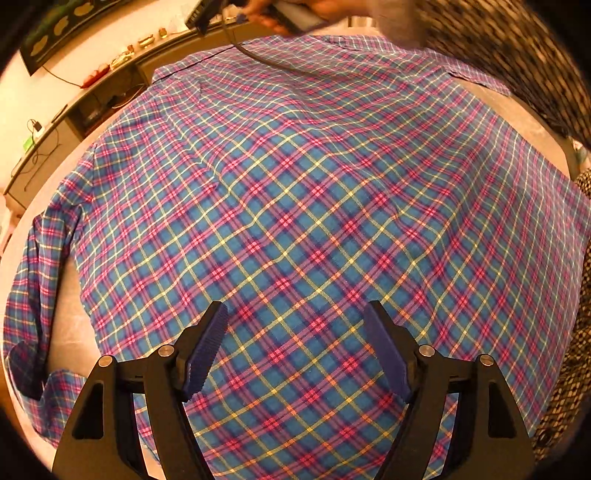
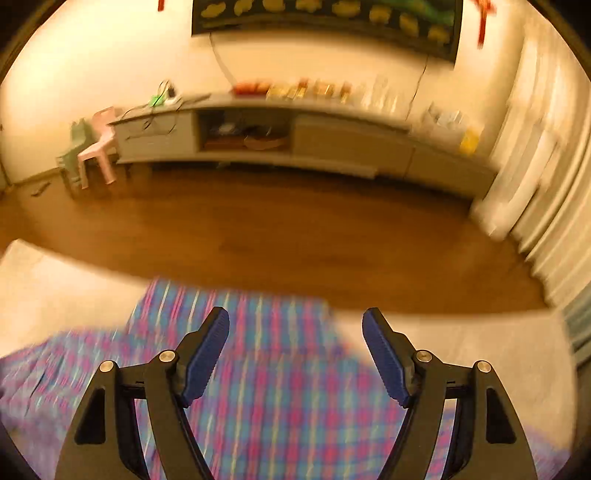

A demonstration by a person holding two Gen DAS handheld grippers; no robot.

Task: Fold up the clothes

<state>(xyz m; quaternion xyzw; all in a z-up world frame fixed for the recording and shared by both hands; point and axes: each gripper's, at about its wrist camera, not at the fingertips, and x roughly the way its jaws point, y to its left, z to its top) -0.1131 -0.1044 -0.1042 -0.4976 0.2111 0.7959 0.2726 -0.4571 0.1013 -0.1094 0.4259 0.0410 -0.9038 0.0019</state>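
Note:
A blue, pink and yellow plaid shirt (image 1: 295, 206) lies spread flat over the pale table (image 1: 66, 325), one sleeve (image 1: 33, 295) folded back at the left. My left gripper (image 1: 295, 314) hovers open above the shirt's near part, nothing between its blue pads. In the left wrist view the right gripper (image 1: 207, 14) shows at the far top, held by a hand (image 1: 295, 14) over the shirt's far edge. The right wrist view is blurred: the right gripper (image 2: 295, 317) stands open over the plaid shirt (image 2: 266, 387) near the table's far edge.
A person's patterned sleeve (image 1: 509, 55) reaches across the top right. Beyond the table edge (image 2: 443, 343) lie a wooden floor (image 2: 277, 236), a long low cabinet (image 2: 332, 140) with small items on top, small chairs (image 2: 96, 147) at the left and curtains (image 2: 546, 184) at the right.

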